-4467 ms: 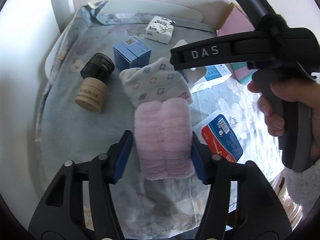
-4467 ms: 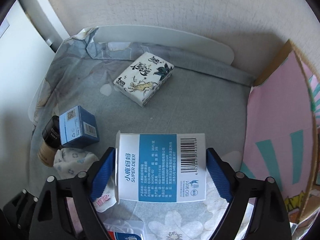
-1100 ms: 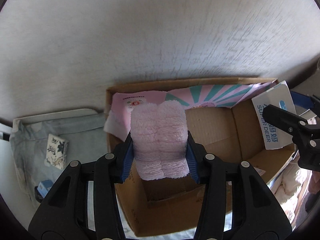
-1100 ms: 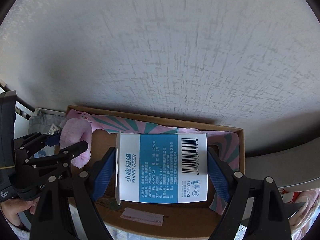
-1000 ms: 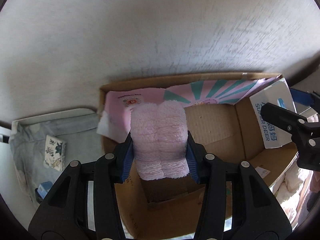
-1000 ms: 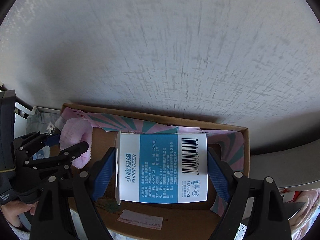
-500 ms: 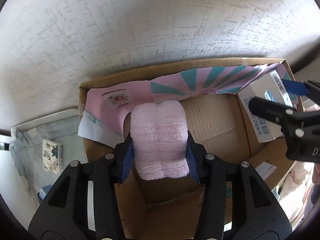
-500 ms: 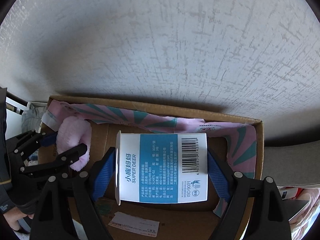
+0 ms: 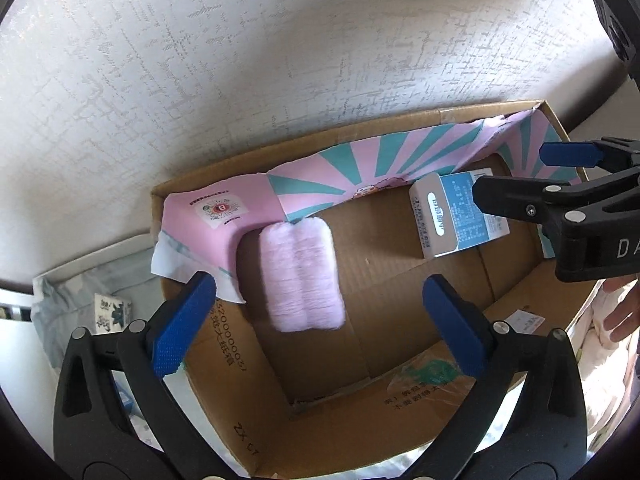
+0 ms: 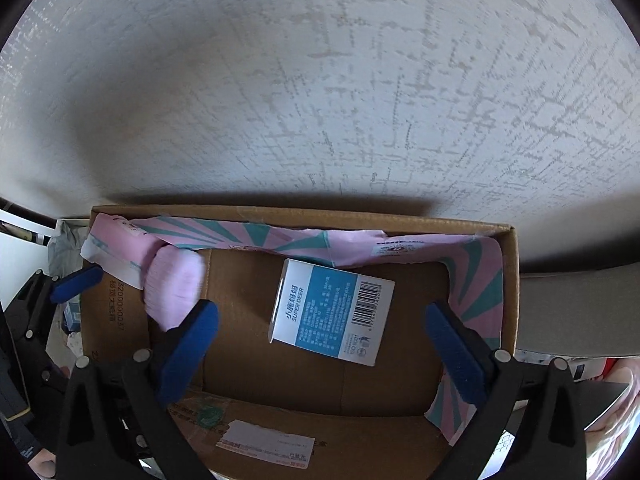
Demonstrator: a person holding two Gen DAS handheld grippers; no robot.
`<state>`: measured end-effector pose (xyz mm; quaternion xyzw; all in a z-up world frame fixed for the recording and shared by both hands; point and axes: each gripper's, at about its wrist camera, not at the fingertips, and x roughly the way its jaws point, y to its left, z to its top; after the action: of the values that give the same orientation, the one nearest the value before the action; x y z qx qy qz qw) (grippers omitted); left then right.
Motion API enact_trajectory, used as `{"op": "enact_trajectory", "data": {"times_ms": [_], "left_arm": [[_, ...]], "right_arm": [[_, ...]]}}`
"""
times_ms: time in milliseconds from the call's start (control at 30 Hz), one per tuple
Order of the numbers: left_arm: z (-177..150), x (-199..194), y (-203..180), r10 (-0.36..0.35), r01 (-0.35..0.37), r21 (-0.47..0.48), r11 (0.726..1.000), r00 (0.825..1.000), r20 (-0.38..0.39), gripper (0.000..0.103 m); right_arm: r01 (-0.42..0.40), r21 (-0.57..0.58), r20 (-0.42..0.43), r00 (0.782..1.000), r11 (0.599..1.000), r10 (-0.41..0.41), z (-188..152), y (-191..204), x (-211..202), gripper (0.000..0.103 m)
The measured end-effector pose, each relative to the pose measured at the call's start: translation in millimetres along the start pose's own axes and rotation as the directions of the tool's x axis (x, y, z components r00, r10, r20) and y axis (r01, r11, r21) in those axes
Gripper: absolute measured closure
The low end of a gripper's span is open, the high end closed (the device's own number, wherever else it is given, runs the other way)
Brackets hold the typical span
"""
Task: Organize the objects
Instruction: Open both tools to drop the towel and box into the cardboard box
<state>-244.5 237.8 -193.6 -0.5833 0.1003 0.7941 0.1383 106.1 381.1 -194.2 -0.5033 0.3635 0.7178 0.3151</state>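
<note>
A cardboard box with a pink and teal paper lining stands against the wall; it also shows in the right wrist view. A folded pink fluffy cloth is inside it at the left, blurred in the right wrist view. A white and blue Super Deer carton is inside at the right, seen from above in the right wrist view. My left gripper is open and empty above the box. My right gripper is open and empty above the carton; it also shows in the left wrist view.
A textured white wall rises right behind the box. To the left, a floral cloth surface holds a small patterned box and a blue box. Pink bedding lies to the right of the box.
Both grippers have opened over the box. The pink cloth and the Super Deer carton have dropped out of the jaws into the box. Earlier both were carried from the cloth surface.
</note>
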Motion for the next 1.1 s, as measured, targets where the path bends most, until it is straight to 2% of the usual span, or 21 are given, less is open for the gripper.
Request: {"op": "enact_trajectory", "data": {"times_ms": [200,300,467,500,533,567,633,767,867,967,1100], "left_arm": [[-2,1,-1,-0.003,0.003,0.001,1.000,1.000,0.006,0.000],[-1,-2,0,-0.006,0.006,-0.004,1.000,1.000,0.018,0.000],[4,-4,-2,-0.007,0.007,-0.012,1.000,0.999,0.034,0.000],[-9,-9,1,-0.011,0.012,-0.015,1.000,0.999,0.038,0.000],[-14,-10,-12,-0.014,0.014,-0.017,1.000,0.999,0.043,0.000],[-13,-17,-6,-0.015,0.015,-0.014,1.000,0.999,0.047,0.000],[-8,-36,-13,-0.016,0.017,-0.011,1.000,0.998,0.058,0.000],[-14,-56,3,-0.060,0.062,-0.020,0.998,0.995,0.079,0.000],[-20,-75,8,-0.051,0.051,-0.001,0.999,0.992,0.114,0.000],[-30,-100,13,-0.015,0.010,0.032,0.999,0.986,0.167,0.000],[-49,-132,25,-0.014,0.000,0.059,0.998,0.973,0.232,0.000]], "right_arm": [[-0.004,0.028,0.038,0.999,1.000,0.003,-9,-10,-14,0.000],[-0.009,0.048,0.047,0.999,0.999,0.007,4,-3,-20,0.000],[0.008,0.055,0.060,0.998,0.998,-0.011,3,-5,-36,0.000],[0.009,0.055,0.063,0.998,0.998,-0.013,2,-4,-39,0.000],[0.012,0.065,0.070,0.997,0.998,-0.017,14,-2,-39,0.000],[0.020,0.061,0.081,0.996,0.998,-0.025,17,-2,-42,0.000],[0.041,0.057,0.097,0.994,0.998,-0.046,11,8,-44,0.000],[0.055,0.054,0.144,0.988,0.997,-0.063,-2,24,-54,0.000],[0.082,0.062,0.167,0.982,0.995,-0.091,-11,37,-61,0.000],[0.081,0.100,0.222,0.970,0.992,-0.101,-25,48,-78,0.000],[0.151,0.114,0.314,0.932,0.982,-0.180,-43,72,-106,0.000]]}}
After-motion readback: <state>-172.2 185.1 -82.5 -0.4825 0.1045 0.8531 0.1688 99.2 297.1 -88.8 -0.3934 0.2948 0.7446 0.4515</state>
